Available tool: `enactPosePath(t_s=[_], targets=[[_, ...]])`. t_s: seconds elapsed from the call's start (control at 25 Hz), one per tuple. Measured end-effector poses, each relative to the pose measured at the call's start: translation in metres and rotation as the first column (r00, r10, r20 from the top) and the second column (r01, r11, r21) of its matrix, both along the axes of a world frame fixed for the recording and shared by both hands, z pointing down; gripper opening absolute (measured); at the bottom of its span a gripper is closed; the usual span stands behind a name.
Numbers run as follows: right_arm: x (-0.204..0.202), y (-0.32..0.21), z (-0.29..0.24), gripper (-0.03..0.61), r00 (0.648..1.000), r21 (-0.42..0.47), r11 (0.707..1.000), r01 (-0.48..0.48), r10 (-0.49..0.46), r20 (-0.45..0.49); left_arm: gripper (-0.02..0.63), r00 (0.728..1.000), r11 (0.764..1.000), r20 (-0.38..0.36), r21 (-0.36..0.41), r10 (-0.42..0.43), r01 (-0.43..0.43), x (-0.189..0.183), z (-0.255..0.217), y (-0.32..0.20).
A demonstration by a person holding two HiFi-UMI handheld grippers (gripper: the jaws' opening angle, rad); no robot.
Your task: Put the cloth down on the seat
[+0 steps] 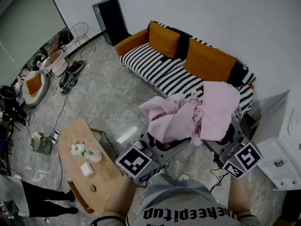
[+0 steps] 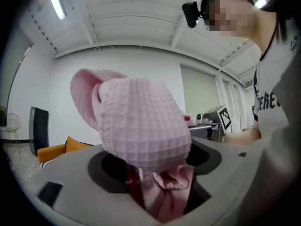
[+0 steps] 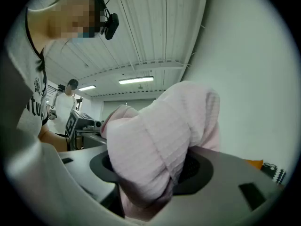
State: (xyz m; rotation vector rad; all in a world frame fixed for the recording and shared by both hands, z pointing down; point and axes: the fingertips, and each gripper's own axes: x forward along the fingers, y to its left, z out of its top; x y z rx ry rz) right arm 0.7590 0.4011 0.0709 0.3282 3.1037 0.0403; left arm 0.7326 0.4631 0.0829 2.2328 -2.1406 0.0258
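I hold the left gripper (image 1: pixel 154 144) and right gripper (image 1: pixel 225 136) level at lower centre, each clamped on the cloth (image 1: pixel 188 117).

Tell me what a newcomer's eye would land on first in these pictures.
A bunched pink cloth is clamped in both the left tongs and the right tongs, held up in front of the person at the middle of the head view. Beyond it, against the white wall, stands a sofa with a black-and-white striped seat and orange cushions. At lower left is an oval wooden coffee table.
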Motion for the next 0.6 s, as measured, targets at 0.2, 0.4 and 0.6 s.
enactPosePath(t_s=[0.2,0.4,0.6], targets=[[-0.001,0.002,-0.002,0.273,1.0,-0.003,1.0,-0.007,0.007,-0.004,0.376,1.0,1.0,-0.003,0.001,0.002,-0.002,-0.002,-0.003,0.002],[-0.01,0.01,0.0,0.272,1.0,0.001,1.0,-0.002,0.002,-0.011,0.376,1.0,1.0,0.021,0.009,0.002,-0.002,-0.011,0.0,0.01],[-0.023,0.018,0.002,0.27,1.0,0.001,1.0,0.0,0.0,-0.021,0.376,1.0,1.0,-0.006,-0.004,-0.001,0.001,-0.023,0.001,0.017]])
